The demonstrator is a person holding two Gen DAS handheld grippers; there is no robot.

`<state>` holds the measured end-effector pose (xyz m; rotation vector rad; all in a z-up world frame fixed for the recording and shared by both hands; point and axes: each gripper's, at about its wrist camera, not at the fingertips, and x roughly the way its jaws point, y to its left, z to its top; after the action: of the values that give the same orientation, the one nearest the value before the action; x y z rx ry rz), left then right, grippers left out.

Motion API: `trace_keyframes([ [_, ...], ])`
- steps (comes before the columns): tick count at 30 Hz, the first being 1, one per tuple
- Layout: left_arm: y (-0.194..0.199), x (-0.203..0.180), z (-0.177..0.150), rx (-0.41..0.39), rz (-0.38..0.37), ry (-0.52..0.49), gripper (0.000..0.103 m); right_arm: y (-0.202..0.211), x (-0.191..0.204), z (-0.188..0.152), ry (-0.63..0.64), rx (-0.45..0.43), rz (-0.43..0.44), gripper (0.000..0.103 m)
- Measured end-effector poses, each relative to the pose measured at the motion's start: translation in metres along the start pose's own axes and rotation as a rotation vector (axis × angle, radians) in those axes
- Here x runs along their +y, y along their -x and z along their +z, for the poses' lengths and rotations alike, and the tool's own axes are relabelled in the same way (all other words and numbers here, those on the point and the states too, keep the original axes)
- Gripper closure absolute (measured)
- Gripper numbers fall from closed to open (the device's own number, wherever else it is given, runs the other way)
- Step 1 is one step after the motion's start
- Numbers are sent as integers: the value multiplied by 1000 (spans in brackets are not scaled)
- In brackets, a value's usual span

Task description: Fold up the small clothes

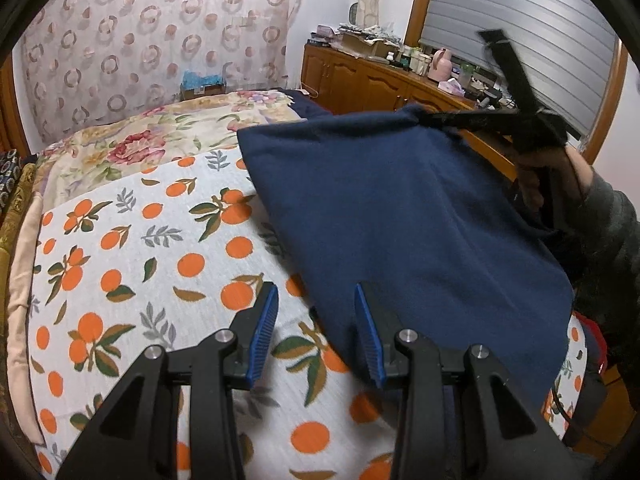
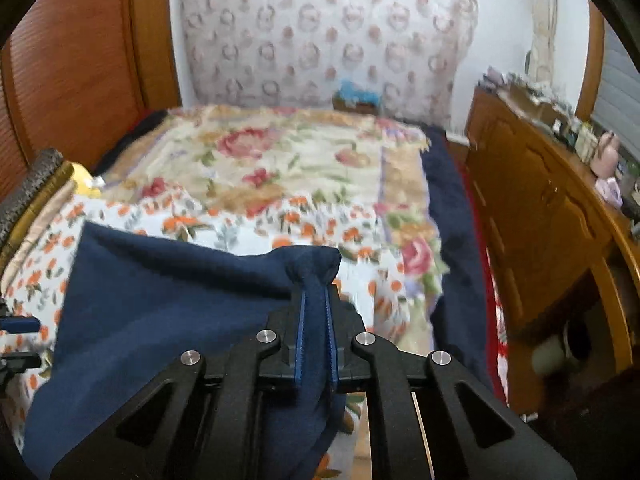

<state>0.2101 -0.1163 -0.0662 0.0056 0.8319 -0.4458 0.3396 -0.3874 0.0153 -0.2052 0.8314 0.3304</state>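
Note:
A navy blue cloth point(image 1: 400, 220) lies on the orange-print bed sheet point(image 1: 132, 264), its far right corner lifted. My left gripper point(image 1: 316, 316) is open just above the cloth's near left edge. Its right finger is over the cloth, its left finger over the sheet, and neither pad presses on anything. In the right wrist view my right gripper point(image 2: 315, 294) is shut on a bunched corner of the navy cloth point(image 2: 160, 300), and fabric sticks out past the tips. The left wrist view shows the right gripper point(image 1: 436, 119) at the upper right, holding that raised corner, with a hand point(image 1: 534, 186) on its handle.
A floral blanket point(image 2: 280, 160) covers the far half of the bed. A wooden cabinet point(image 2: 532, 208) with clutter on top runs along the right side. A wooden headboard point(image 2: 80, 60) stands at the left, and a patterned curtain point(image 1: 160, 40) hangs behind.

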Motion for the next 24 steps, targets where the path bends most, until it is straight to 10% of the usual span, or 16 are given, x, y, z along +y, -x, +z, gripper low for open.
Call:
trace_keyframes([
  [12,35,-24,-24,-30,-7,-29,65,69,25,-48,24,-39,-7,56],
  [24,49,-57,-63,14,-52,-56,65,128,34,-156,-41,-1,-19,51],
])
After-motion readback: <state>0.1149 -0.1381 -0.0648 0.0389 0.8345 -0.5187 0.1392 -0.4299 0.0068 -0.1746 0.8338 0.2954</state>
